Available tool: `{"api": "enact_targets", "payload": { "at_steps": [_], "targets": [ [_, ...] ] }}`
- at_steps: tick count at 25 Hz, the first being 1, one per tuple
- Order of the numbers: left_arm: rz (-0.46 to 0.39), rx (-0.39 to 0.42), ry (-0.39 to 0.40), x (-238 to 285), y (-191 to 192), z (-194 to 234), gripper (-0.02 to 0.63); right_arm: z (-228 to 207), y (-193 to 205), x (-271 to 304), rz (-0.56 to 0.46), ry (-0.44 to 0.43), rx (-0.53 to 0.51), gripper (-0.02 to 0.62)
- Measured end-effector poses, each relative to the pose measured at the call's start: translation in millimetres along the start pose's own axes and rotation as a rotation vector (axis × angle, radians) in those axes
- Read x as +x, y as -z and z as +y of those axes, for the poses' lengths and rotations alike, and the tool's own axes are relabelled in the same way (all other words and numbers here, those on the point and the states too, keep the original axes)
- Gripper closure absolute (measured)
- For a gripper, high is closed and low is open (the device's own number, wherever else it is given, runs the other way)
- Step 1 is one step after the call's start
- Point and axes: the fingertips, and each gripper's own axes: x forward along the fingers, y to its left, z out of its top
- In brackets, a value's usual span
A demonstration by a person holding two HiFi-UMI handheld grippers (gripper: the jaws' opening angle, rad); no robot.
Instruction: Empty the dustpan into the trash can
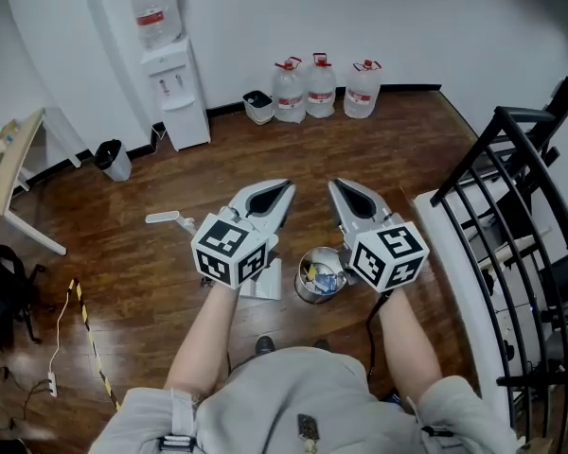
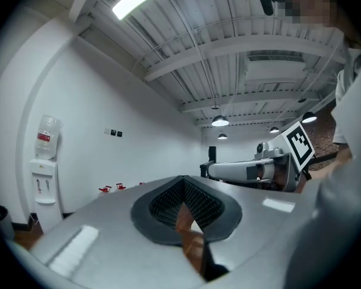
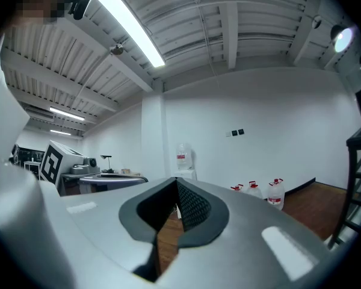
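In the head view a small round metal trash can [image 1: 319, 274] stands on the wooden floor just ahead of the person's feet, with litter inside it. A white flat piece, probably the dustpan [image 1: 268, 283], lies against the can's left side, mostly hidden under my left gripper. A white handle-like object [image 1: 167, 218] lies on the floor further left. My left gripper [image 1: 282, 189] is held level above the floor, shut and empty; its pads [image 2: 168, 200] meet. My right gripper [image 1: 339, 185] hangs level beside it over the can, shut and empty, its pads [image 3: 192, 206] closed together.
A water dispenser [image 1: 175, 83] stands at the far wall, with three water jugs [image 1: 320, 88] and a small bin [image 1: 257, 107] beside it. A black bin [image 1: 115, 159] and a desk [image 1: 9, 173] sit at left. A black rack [image 1: 530, 235] fills the right. A cable [image 1: 85, 334] runs across the floor.
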Motion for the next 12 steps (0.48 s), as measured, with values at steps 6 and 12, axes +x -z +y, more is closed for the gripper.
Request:
{"api": "enact_targets", "payload": {
  "at_steps": [6,12],
  "targets": [
    [0.011,-0.002,0.029,8.4,-0.7,-5.6,0.601,-5.7,-3.1,-4.2,-0.001,0.020,-0.008,0.595],
    [0.023,-0.005,0.039,17.7,4.5,-8.3,0.600,-12.4,-0.9,-4.5,0.018,0.022,-0.018,0.595]
  ]
}}
